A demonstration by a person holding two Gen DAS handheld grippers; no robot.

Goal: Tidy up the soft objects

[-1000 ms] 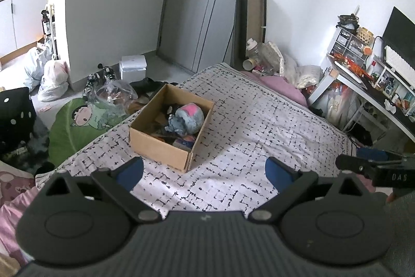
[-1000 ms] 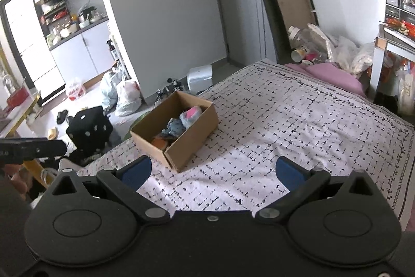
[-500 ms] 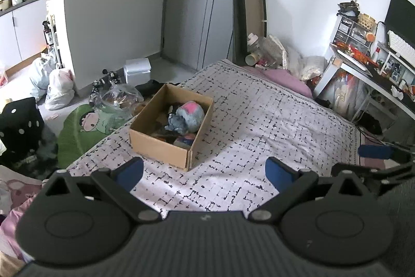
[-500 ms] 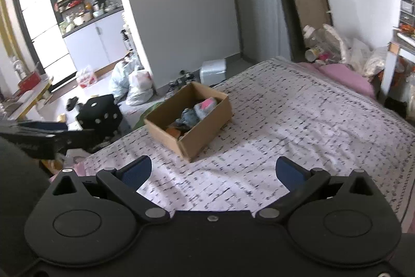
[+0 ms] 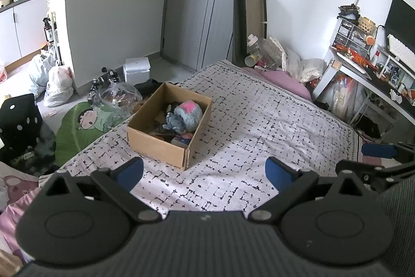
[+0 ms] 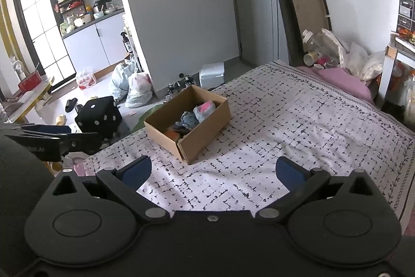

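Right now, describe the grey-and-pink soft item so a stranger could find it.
On the bed's patterned sheet sits an open cardboard box. The soft item lies inside, toward the far end. It alone is pale grey with a bright pink patch; its neighbours are darker.

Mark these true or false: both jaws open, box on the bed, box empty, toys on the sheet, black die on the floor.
1. Left gripper and right gripper both have open jaws, holding nothing. True.
2. The box sits on the bed. True.
3. The box is empty. False: a grey-and-pink plush and other soft items lie inside.
4. Soft toys lie loose on the sheet. False: none visible there.
5. The black die is on the floor beside the bed. True.
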